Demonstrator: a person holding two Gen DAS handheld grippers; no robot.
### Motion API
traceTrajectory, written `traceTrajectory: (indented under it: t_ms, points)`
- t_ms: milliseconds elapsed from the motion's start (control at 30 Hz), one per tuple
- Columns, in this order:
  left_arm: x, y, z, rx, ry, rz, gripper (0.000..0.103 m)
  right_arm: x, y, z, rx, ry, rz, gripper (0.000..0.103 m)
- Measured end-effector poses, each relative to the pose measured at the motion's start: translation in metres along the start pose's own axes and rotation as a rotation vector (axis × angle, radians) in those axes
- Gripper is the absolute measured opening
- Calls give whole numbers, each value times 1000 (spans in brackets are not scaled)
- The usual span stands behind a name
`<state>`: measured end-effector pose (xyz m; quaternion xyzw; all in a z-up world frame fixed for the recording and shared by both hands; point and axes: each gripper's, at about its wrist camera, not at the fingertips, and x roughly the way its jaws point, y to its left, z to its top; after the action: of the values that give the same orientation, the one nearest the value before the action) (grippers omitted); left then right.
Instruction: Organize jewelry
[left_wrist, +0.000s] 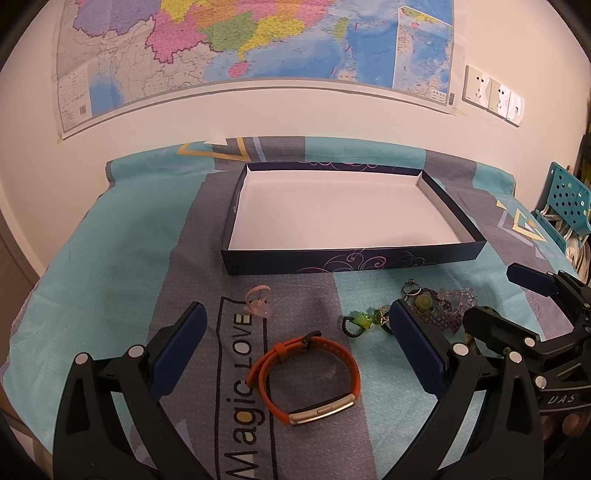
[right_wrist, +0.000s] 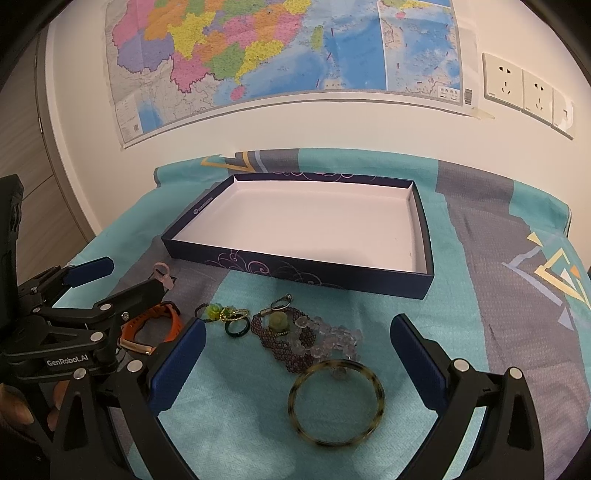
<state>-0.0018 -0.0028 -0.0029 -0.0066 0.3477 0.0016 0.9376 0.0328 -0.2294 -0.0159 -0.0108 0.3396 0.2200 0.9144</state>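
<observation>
Left hand-held gripper (left_wrist: 295, 332) hovering released over the orange wristband (left_wrist: 310, 376) lying on the bench cloth (left_wrist: 110, 266). Right hand-held gripper (right_wrist: 297, 345) hovering released over beads (right_wrist: 295, 339) and bangle (right_wrist: 336, 402). Box (right_wrist: 369, 284) sitting behind, holding nothing.

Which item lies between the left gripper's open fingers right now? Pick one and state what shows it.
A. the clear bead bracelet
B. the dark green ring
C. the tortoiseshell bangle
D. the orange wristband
D: in the left wrist view the orange wristband lies on the cloth between the open left gripper fingers, untouched; the tortoiseshell bangle lies before the right gripper instead.
</observation>
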Motion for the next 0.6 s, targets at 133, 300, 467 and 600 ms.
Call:
traceTrajectory:
  t_ms: [133,300,467,600]
  points:
    - [0,0,0,0,0,-1,97,0,1,-1,1,0,-1,97]
    - [0,0,0,-1,0,0,97,1,1,-1,2,3,-1,97]
    - [0,-2,-1,0,-1,-1,97,1,2,-1,2,5,-1,97]
    - [0,-2,0,1,-1,-1,97,1,1,0,2,5,-1,97]
